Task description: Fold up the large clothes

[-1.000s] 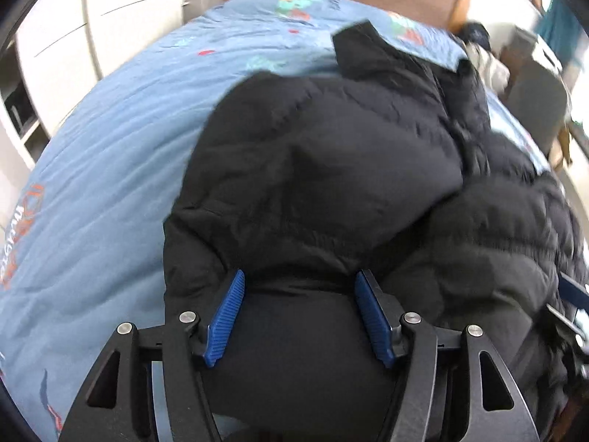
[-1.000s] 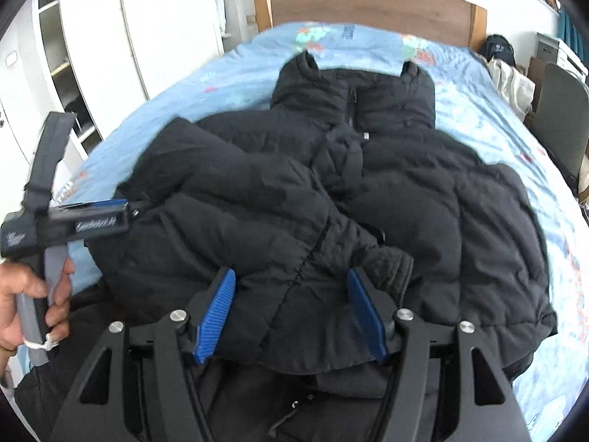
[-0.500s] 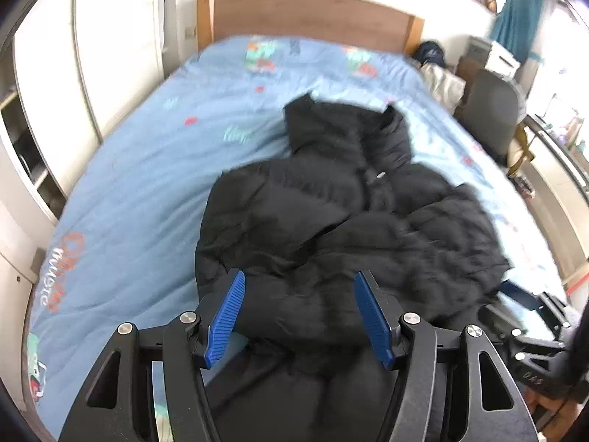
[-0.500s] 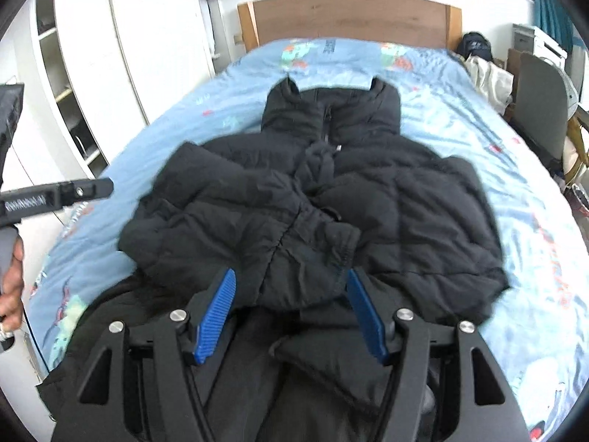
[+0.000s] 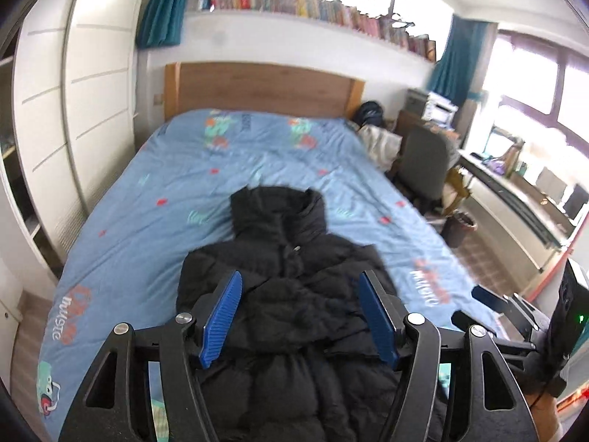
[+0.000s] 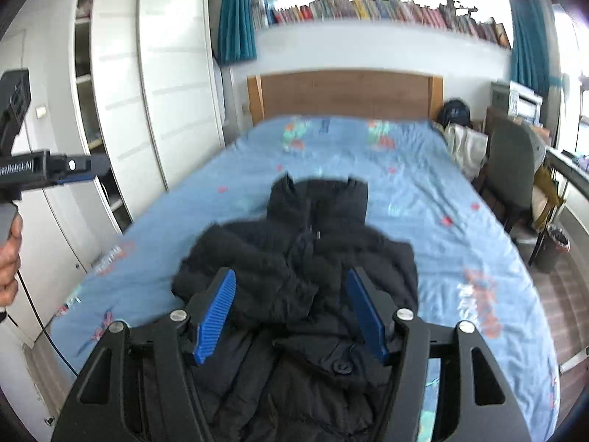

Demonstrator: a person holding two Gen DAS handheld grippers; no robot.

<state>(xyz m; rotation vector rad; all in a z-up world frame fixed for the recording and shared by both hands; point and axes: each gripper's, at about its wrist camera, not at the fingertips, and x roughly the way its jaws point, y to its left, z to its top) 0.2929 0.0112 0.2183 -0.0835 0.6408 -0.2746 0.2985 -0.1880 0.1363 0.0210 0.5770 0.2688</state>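
Note:
A black puffer jacket (image 5: 291, 294) lies on the blue bedsheet (image 5: 165, 202), collar toward the headboard, both sleeves folded in over the chest. It also shows in the right wrist view (image 6: 309, 276). My left gripper (image 5: 300, 316) is open and empty, raised above and back from the jacket's lower part. My right gripper (image 6: 291, 316) is open and empty, likewise raised above the hem. The left gripper shows at the left edge of the right wrist view (image 6: 55, 169); the right gripper shows at the right edge of the left wrist view (image 5: 515, 316).
A wooden headboard (image 5: 265, 88) stands at the far end of the bed. White wardrobes (image 6: 158, 103) line the left side. A grey chair (image 5: 427, 162), a desk (image 5: 522, 199) and a bin (image 6: 552, 250) stand at the right.
Both grippers have pulled up and back from the jacket, away from the bed. The jacket looks smaller and farther. Both stayed open.

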